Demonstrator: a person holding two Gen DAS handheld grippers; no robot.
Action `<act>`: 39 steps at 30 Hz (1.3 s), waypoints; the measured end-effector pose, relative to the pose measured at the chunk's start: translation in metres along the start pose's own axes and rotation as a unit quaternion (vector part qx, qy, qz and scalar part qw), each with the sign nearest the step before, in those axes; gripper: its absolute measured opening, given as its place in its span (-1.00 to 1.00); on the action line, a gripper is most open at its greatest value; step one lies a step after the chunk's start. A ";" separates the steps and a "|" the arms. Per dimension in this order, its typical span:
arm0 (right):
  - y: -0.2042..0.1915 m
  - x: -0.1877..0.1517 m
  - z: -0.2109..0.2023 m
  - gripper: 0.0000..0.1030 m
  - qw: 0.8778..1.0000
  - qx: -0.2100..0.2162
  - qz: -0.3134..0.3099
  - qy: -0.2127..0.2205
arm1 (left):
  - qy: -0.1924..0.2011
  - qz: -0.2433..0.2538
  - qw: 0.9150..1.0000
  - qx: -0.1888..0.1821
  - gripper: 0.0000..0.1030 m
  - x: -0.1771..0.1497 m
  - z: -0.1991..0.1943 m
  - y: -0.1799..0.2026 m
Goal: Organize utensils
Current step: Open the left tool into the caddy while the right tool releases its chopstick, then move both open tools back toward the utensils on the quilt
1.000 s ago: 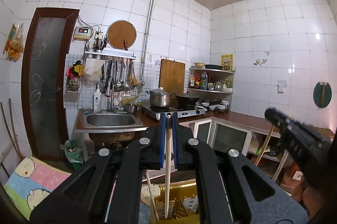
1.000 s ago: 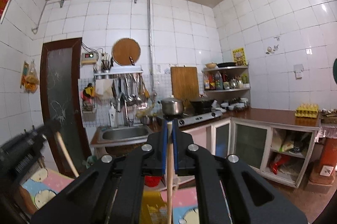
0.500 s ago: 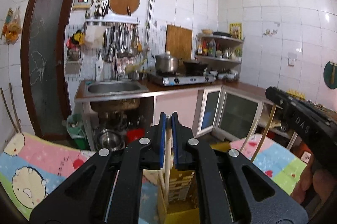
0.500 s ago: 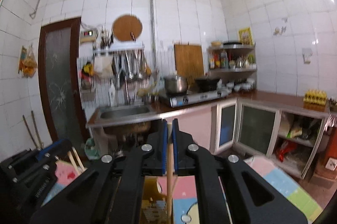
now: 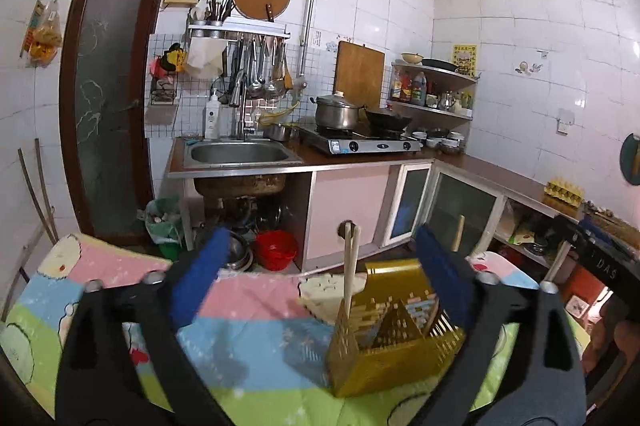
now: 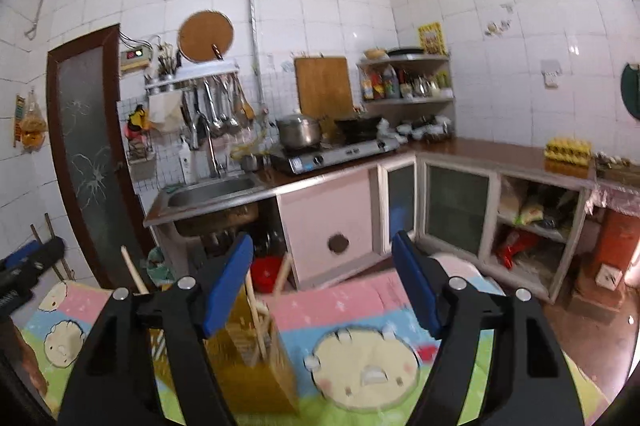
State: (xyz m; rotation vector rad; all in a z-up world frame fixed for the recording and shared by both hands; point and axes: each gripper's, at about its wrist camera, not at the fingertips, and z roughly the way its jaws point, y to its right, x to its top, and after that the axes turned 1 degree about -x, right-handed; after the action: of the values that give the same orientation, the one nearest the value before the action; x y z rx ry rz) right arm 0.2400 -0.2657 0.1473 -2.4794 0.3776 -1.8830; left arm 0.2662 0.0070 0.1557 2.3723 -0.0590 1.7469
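Hovering open: both tongs over holder.

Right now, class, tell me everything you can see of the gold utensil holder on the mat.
The gold utensil holder is a boxy caddy of shiny, perforated, metal-looking sheet, split by inner dividers into compartments. It stands upright on the cartoon-print mat, a corner turned towards the left wrist camera. Pale wooden chopsticks stand in it, leaning against its walls, their tops above the rim. Neither gripper touches it; nothing else does either.
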 end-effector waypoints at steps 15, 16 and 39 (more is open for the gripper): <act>0.007 -0.122 -0.020 0.57 0.988 -0.038 -0.007 -0.148 | -0.135 0.004 0.991 0.017 0.90 -0.099 -0.006 -0.016; 0.007 -0.133 -0.017 0.57 0.986 -0.040 -0.006 -0.163 | -0.143 0.007 0.990 0.018 0.90 -0.105 -0.004 -0.016; -0.011 -0.210 -0.017 0.13 0.956 -0.054 -0.017 -0.287 | -0.255 0.022 0.966 0.025 0.90 -0.187 0.037 -0.013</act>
State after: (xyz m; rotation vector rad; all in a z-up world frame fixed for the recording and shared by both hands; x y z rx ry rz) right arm 0.1730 -0.2120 -0.0457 -2.9530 0.4239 -1.0800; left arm 0.2465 -0.0026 -0.0340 2.8107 -0.1426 1.1187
